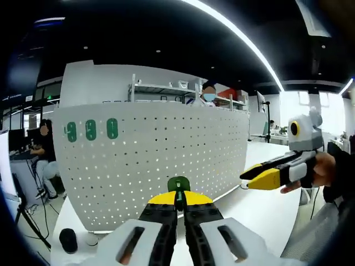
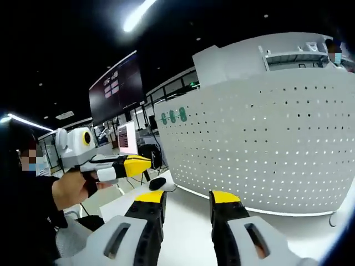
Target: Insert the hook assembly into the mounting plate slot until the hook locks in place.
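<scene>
The left tongs (image 1: 178, 208) are pressed together on a small green hook (image 1: 178, 184), which sticks up between the yellow tips. The hook looks like smooth plastic with a round top. It is held up in front of the white plate (image 1: 155, 160), near its lower part, and I cannot tell if it touches.

The right tongs (image 2: 186, 202) are spread wide with nothing between them. Their tips are yellow, the arms black, and the body is white. In the left gripper view the right tongs (image 1: 265, 174) come in from the right, held by a hand (image 1: 319, 172).

The plate is a big white board that stands upright and is full of small round holes in rows. Three green hooks (image 1: 90, 130) sit in a row near its top left corner.

The tabletop (image 1: 266, 210) is white and smooth. A small black thing (image 1: 68, 240) rests on it by the board. Behind is an office with long ceiling lights, shelves, a dark wall screen (image 2: 115, 88), and a person (image 1: 44, 152) sitting at a desk.
</scene>
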Action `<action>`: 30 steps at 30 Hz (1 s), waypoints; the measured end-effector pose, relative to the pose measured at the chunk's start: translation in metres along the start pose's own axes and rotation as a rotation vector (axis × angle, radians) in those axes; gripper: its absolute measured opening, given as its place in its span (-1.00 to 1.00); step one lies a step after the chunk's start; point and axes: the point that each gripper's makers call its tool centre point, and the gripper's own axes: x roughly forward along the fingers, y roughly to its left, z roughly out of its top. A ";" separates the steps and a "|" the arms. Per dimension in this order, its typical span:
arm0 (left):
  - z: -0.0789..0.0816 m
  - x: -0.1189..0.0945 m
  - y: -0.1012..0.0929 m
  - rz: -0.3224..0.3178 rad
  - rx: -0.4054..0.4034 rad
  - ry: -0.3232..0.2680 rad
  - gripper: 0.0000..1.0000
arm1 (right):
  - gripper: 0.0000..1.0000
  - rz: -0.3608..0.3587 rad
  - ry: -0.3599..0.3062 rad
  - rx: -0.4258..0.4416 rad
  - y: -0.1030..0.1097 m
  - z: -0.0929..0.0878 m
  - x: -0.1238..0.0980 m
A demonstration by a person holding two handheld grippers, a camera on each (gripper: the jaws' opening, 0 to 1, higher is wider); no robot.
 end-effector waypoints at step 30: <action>0.087 0.105 0.085 0.233 0.044 -0.120 -0.94 | -0.31 -0.074 -0.012 0.064 -0.053 -0.016 -0.032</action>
